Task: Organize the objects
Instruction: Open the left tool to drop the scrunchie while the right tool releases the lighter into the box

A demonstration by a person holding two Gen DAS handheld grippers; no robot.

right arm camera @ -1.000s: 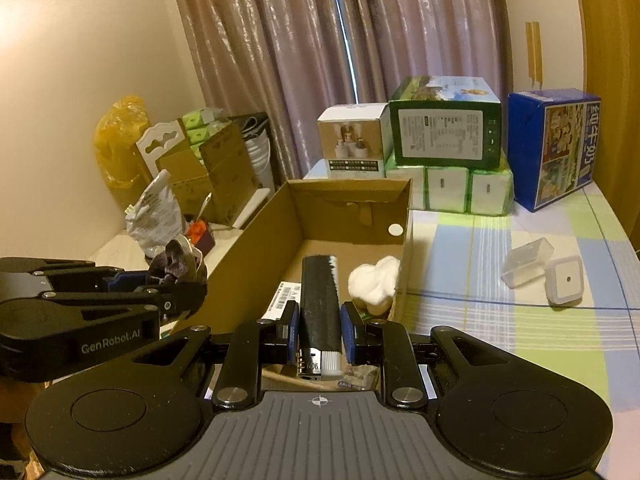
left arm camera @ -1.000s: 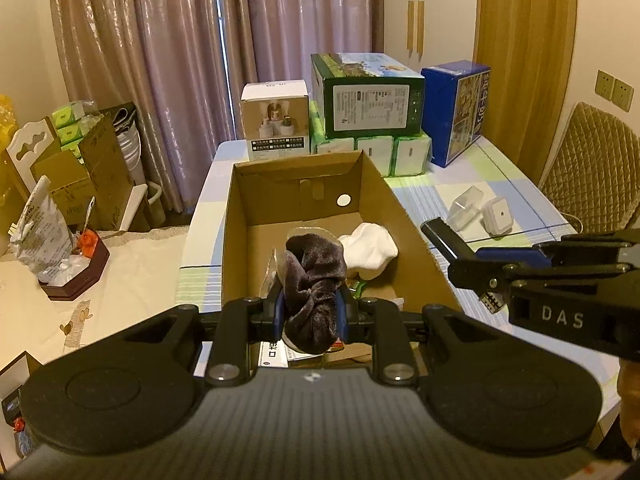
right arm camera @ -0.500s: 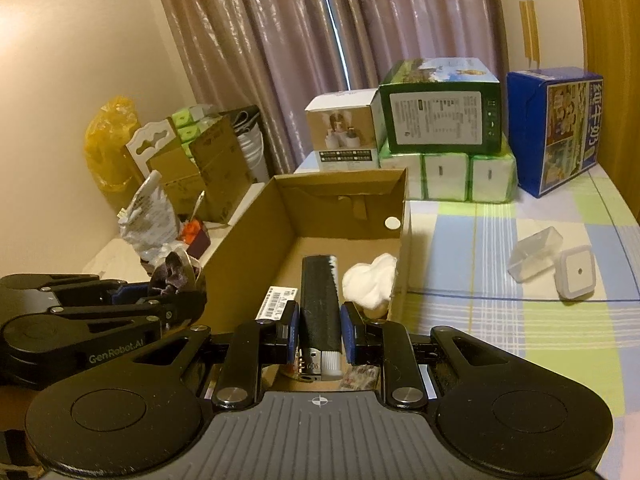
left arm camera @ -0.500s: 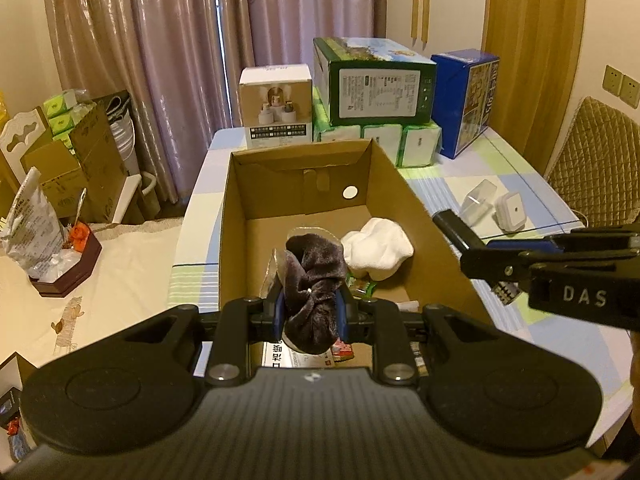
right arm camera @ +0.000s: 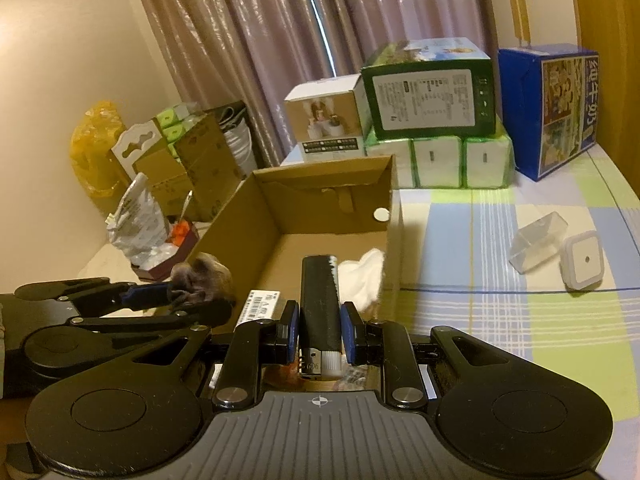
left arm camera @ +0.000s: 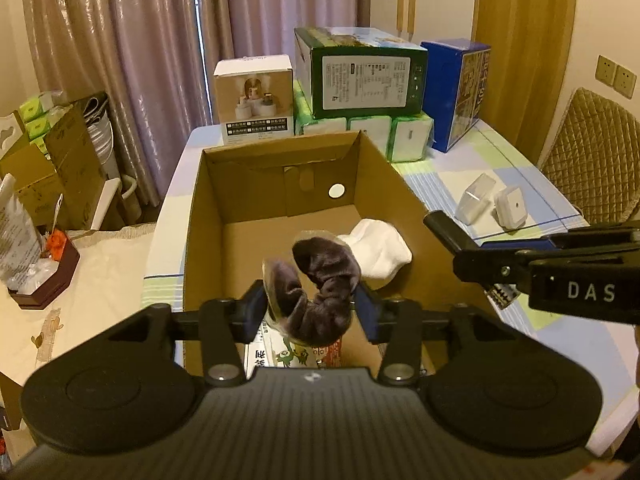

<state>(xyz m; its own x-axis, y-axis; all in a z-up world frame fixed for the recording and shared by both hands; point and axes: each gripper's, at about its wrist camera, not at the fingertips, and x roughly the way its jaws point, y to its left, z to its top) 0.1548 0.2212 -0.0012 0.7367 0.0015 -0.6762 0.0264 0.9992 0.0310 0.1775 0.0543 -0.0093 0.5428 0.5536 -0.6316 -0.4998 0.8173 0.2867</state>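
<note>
Checked tablecloth [right arm camera: 500,240], mauve curtains [left arm camera: 160,40]

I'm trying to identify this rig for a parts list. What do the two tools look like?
Both are matte black plastic. The left tool has a ribbed grey-black body, two round discs, silver screws and blue pads; from the right view its side reads "GenRobot.AI". The right tool matches it; its side reads "DAS". No cables or sleeves show.

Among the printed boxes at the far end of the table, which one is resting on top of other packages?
The green box: it sits on the row of green-and-white packs. The white box and blue box stand beside that stack.
</note>
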